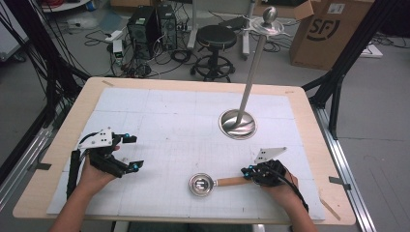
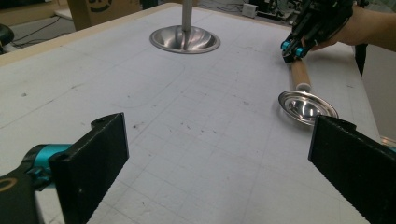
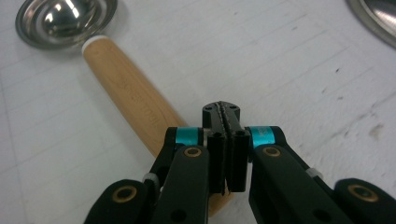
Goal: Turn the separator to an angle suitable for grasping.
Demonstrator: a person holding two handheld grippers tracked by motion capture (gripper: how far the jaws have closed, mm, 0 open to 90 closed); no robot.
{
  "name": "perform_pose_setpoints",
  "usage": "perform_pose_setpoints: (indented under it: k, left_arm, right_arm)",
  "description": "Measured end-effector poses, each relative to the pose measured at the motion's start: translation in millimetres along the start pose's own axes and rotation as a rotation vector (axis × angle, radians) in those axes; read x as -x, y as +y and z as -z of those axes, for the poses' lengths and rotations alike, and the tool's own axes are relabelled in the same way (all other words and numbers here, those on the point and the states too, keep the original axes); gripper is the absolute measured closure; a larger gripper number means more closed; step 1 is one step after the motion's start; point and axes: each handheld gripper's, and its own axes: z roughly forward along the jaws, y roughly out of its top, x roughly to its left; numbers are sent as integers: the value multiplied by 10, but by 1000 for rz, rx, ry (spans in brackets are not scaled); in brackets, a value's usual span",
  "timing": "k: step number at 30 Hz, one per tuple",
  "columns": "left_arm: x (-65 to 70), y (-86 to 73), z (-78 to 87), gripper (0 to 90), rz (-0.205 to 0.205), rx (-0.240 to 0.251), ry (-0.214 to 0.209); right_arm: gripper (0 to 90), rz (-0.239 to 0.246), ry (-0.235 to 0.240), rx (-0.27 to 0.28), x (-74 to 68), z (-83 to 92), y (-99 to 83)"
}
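A small steel ladle lies on the white mat, bowl [image 1: 201, 184] toward the left and wooden handle [image 1: 232, 181] pointing right. My right gripper [image 1: 249, 170] sits at the handle's right end. In the right gripper view its jaws [image 3: 221, 112] are pressed together with nothing between them, and the handle [image 3: 126, 88] runs underneath and off to their left toward the bowl [image 3: 65, 18]. My left gripper [image 1: 134, 152] rests at the mat's left with its jaws wide open [image 2: 218, 135] and nothing between them. It looks across at the ladle [image 2: 306, 106] and the right gripper [image 2: 293, 48].
A steel stand has a round base [image 1: 237, 123] on the mat right of centre, with a tall pole [image 1: 251, 72] and a disc and knob [image 1: 269, 17] on top. The wooden table edge [image 1: 58, 145] frames the mat. A stool [image 1: 216, 36] and a cardboard box [image 1: 324, 29] stand beyond the far edge.
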Motion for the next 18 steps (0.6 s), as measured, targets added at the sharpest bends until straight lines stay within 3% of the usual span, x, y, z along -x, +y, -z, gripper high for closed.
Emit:
perform_pose_setpoints:
  k: [8, 12, 17, 18]
  left_arm:
    - [-1, 6, 9, 56, -5, 2, -1]
    - [-9, 5, 9, 56, -2, 7, -2]
    - [-7, 4, 7, 56, -2, 7, -5]
    - [-7, 5, 7, 56, 0, 8, -3]
  right_arm:
    - [783, 18, 41, 84, -23, 89, 50]
    - [658, 62, 78, 132, -89, 143, 160]
    - [562, 93, 67, 157, -125, 179, 218]
    - [507, 107, 65, 163, -136, 189, 233]
